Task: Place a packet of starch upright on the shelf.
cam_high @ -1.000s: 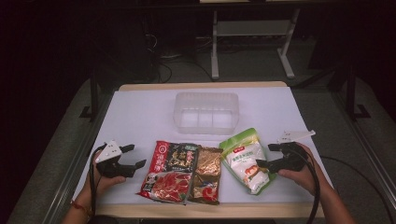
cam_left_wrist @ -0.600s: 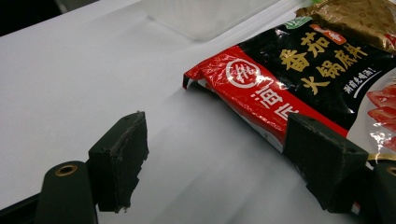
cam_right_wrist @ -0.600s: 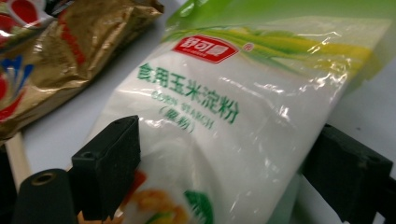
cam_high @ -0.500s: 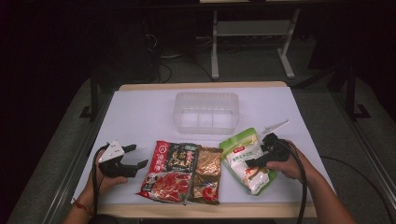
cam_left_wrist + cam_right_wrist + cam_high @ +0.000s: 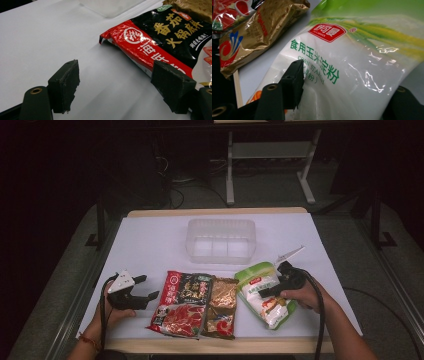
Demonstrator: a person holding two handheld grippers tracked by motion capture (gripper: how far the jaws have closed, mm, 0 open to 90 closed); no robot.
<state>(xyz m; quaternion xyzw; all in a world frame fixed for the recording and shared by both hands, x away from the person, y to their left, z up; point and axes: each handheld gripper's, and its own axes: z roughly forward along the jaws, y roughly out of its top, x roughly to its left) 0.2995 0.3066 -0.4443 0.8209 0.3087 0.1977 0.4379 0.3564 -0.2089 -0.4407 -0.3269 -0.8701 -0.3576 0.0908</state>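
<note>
Right tongs (image 5: 266,291) just closing around green cornstarch pouch (image 5: 362,75), pouch between jaws, pads seemingly pressing its sides. Pouch flat on desk (image 5: 150,245), not lifted. Clear bin (image 5: 221,240) beyond tongs, empty. Left tongs (image 5: 145,287) spread, idle beside red soup-base pack (image 5: 155,42). Judged: first grasp starting, all packing left.

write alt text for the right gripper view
The right gripper straddles a green and white corn starch bag, its jaws closing in on it. A gold packet lies beside it on the white table.
</note>
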